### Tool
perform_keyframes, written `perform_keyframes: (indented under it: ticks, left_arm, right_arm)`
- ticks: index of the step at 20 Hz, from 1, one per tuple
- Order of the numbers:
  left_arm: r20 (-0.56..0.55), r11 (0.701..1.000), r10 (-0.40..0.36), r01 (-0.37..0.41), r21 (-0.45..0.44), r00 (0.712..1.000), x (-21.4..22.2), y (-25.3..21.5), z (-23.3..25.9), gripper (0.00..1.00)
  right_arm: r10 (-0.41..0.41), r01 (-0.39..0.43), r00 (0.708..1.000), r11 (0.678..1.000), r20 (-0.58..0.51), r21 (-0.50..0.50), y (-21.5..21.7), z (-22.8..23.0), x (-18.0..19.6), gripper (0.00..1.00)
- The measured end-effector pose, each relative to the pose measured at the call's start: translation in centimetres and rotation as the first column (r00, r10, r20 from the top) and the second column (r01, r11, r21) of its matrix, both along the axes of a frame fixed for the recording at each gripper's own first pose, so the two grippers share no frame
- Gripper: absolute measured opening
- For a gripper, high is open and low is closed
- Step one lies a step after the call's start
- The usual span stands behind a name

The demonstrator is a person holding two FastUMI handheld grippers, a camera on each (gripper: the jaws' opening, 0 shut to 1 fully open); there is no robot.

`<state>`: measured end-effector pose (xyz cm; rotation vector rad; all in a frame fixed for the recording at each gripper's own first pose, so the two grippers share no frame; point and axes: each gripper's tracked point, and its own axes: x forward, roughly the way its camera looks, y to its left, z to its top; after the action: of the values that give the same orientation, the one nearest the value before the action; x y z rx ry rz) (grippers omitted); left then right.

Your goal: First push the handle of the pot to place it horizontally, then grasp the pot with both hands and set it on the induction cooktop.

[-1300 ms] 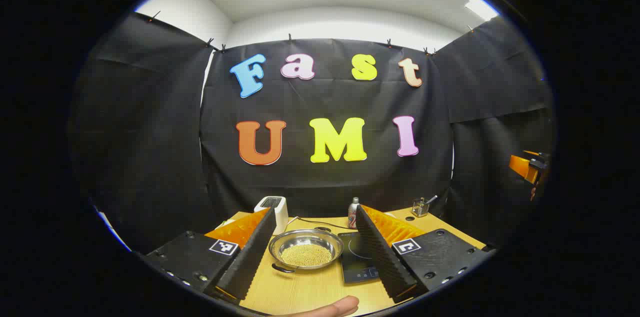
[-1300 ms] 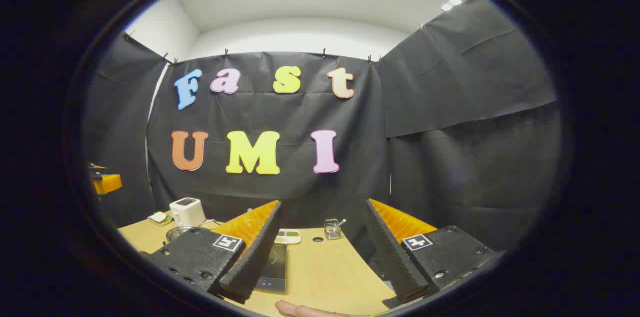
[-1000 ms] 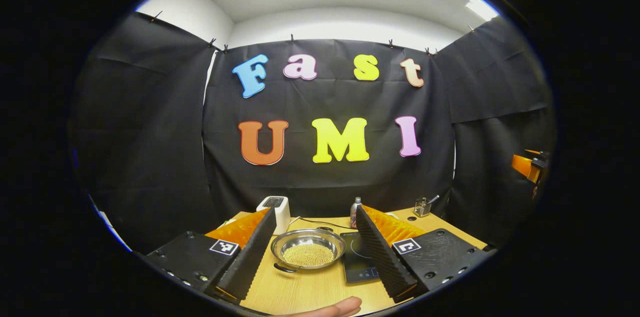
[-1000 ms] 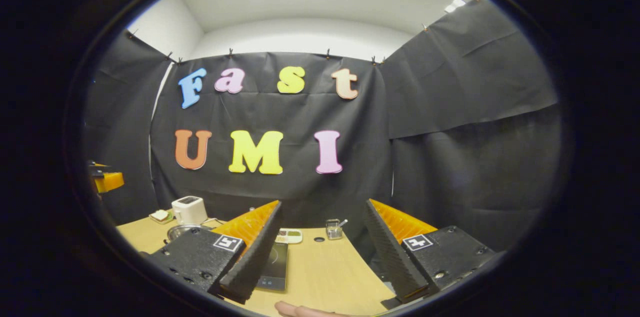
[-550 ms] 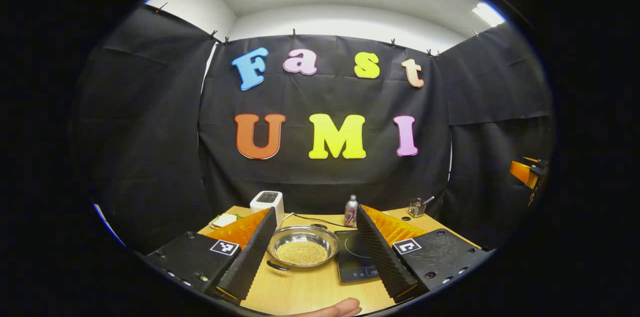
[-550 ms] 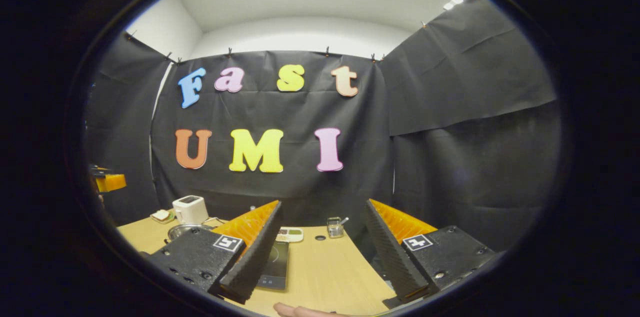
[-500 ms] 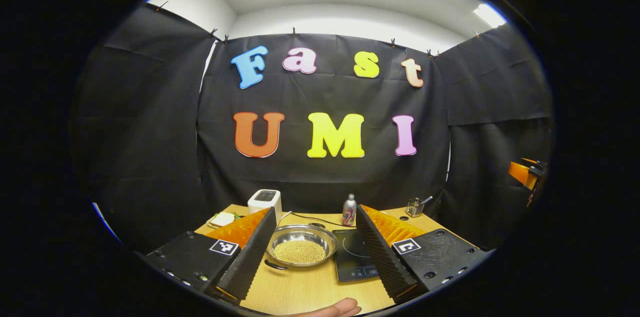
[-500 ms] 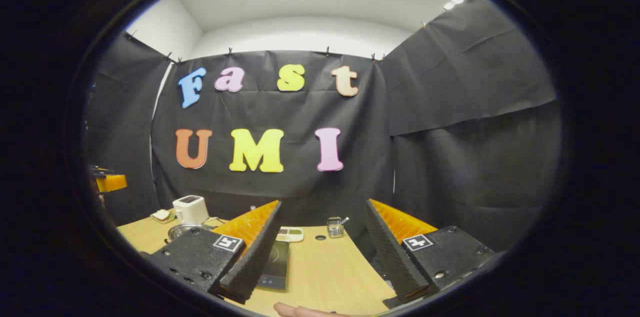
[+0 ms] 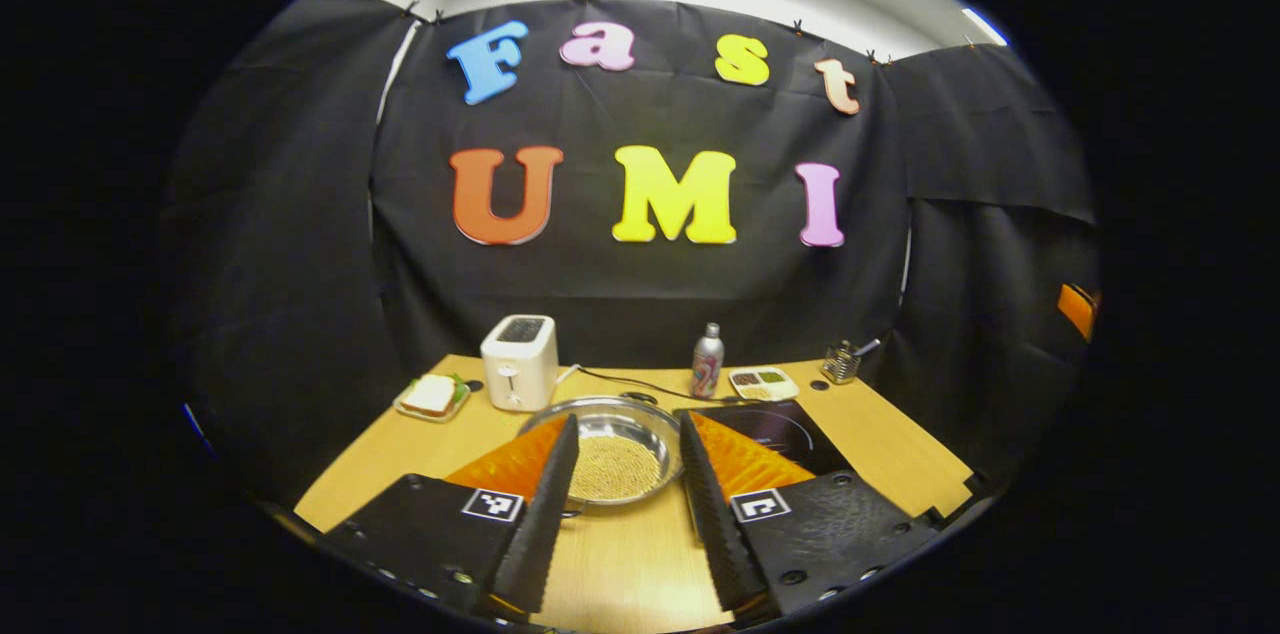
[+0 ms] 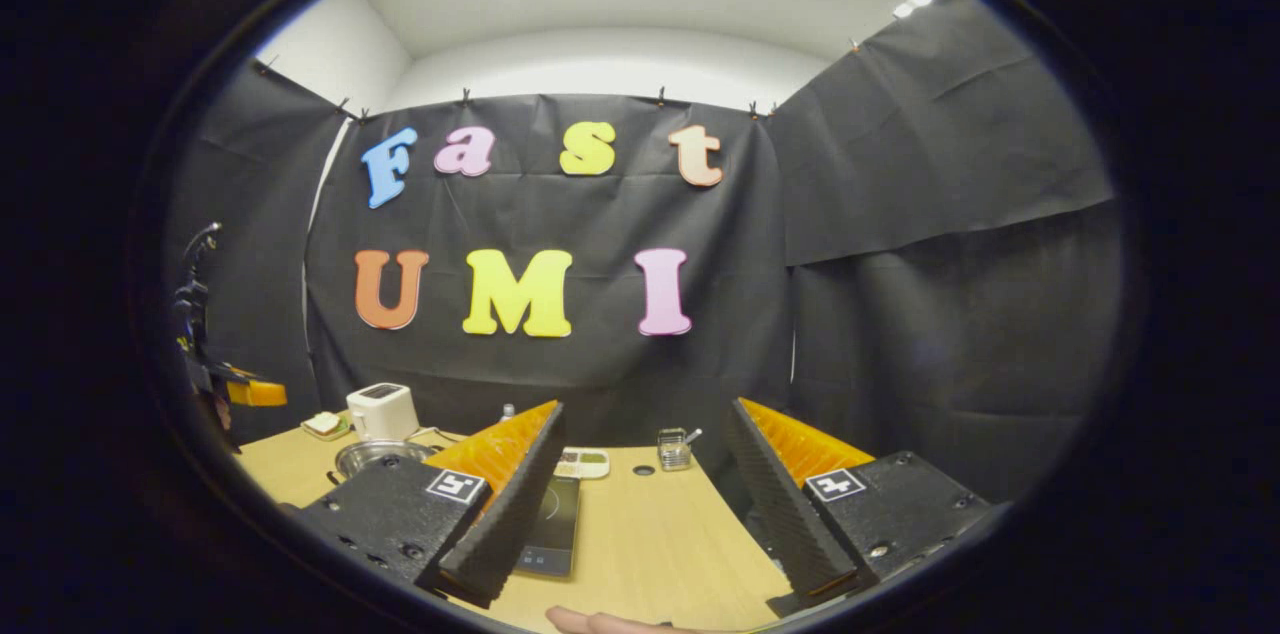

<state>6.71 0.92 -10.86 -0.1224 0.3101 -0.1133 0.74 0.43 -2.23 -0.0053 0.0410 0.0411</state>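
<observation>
Two grippers, fingers apart, nothing held. Left gripper (image 9: 622, 504) aimed at pot (image 9: 610, 449), near handle at pot's 6 o'clock, apparently lined up for push. Pot on table (image 9: 880, 449), cooktop (image 9: 765, 424) at pot's 3 o'clock. Right gripper (image 10: 630, 504) waits aside.

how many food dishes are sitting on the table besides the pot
2. A plate with a sandwich sits at the table's far left beside the toaster; a small divided tray sits right of the bottle. The grippers may hide more.

Both views face wall, share table (image 9: 880, 444) — toaster (image 10: 381, 411)
</observation>
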Motion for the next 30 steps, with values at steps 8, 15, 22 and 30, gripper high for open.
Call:
perform_keyframes:
  ticks: [8, 15, 22, 30]
  left_arm:
    - [-0.317, 0.999, -0.004, -0.009, -0.039, 0.948, 4.3, 2.0, -10.6, 0.0]
    - [-0.538, 0.999, -0.015, -0.009, -0.041, 0.843, 4.9, 1.6, -18.3, 0.0]
    - [-0.633, 1.0, 0.014, -0.002, 0.019, 0.774, 5.0, 0.9, -22.1, 0.0]
    - [-0.636, 0.997, 0.068, -0.025, 0.076, 0.768, 5.1, 2.5, -23.0, 0.1]
  right_arm:
    - [-0.029, 0.028, 0.999, 0.999, -0.028, -0.033, -0.5, -1.6, 1.6, 0.98]
    - [-0.018, 0.015, 0.999, 0.997, -0.042, -0.073, 0.1, -3.0, 2.4, 0.98]
    - [-0.003, -0.002, 0.998, 0.996, -0.06, -0.086, 0.9, -4.6, 3.3, 0.99]
    - [-0.017, 0.012, 0.997, 0.998, -0.074, -0.069, 1.1, -6.0, 5.1, 0.98]
